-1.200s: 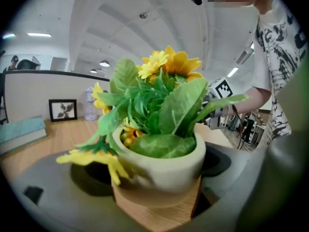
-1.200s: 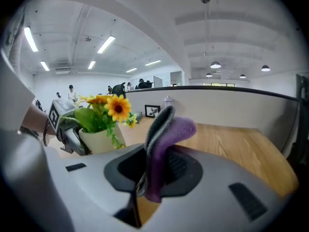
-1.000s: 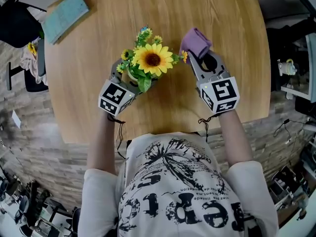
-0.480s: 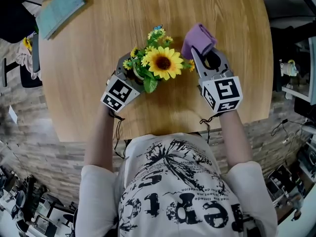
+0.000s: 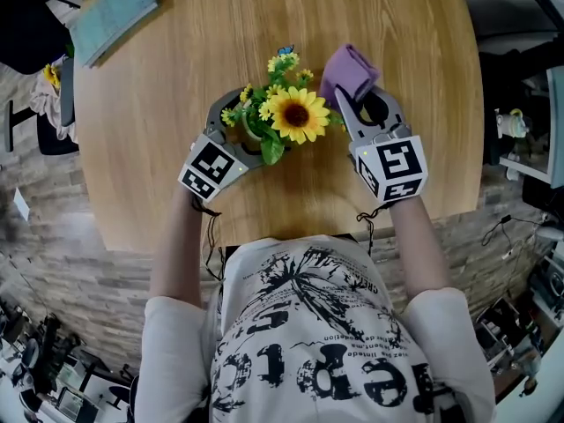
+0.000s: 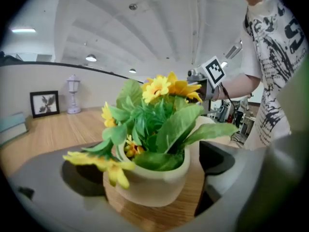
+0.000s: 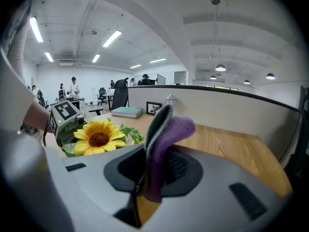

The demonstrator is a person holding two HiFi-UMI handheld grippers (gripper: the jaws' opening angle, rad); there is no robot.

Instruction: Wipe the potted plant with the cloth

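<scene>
The potted plant (image 5: 280, 117) stands in the middle of the worktop (image 5: 159, 86) between the opening jaws of the left tool (image 5: 236, 129), unpinched, while the right tool (image 5: 359, 108) pinches the soft purple cloth (image 5: 348, 70); the pot (image 6: 149, 185) looks light and tippy, best steadied by its stiff wall, not the floppy leaves (image 6: 183, 124).

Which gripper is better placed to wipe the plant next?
Right. The right gripper is shut on the purple cloth, beside the sunflower. The left gripper has no cloth; its jaws are opening around the pot.
</scene>
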